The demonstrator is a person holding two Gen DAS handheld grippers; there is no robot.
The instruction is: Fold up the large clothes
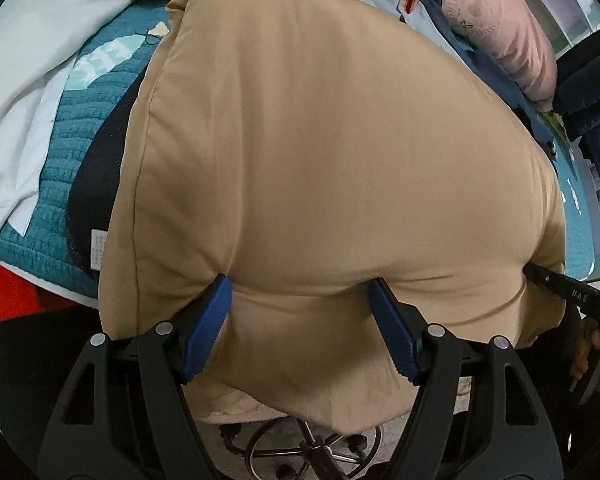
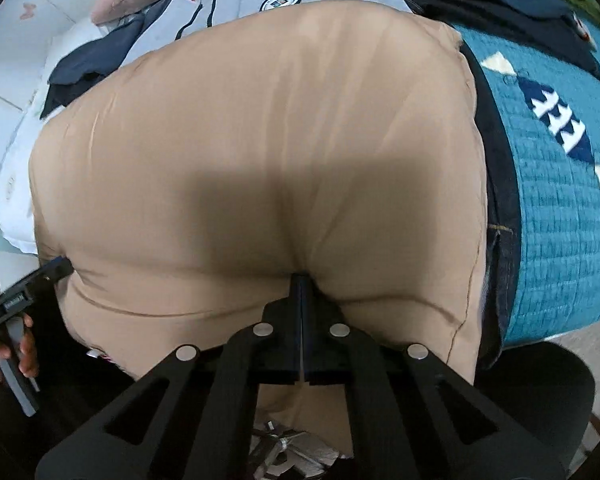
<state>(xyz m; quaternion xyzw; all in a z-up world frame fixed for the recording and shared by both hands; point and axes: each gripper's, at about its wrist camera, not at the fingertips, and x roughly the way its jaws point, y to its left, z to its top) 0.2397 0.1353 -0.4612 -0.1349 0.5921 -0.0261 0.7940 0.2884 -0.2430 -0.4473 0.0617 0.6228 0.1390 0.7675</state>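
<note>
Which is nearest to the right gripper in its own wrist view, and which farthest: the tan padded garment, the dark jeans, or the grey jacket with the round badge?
1. Tan padded garment: clamped in the right gripper.
2. Dark jeans: right, under the tan edge.
3. Grey jacket: top, beyond the garment.

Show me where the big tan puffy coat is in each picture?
Left wrist view: the tan padded coat fills the middle, its near edge between the open fingers of the left gripper.
Right wrist view: it fills the middle and left, its near edge pinched by the right gripper.
Shared landmark: the teal quilted blanket beside the coat.
</note>
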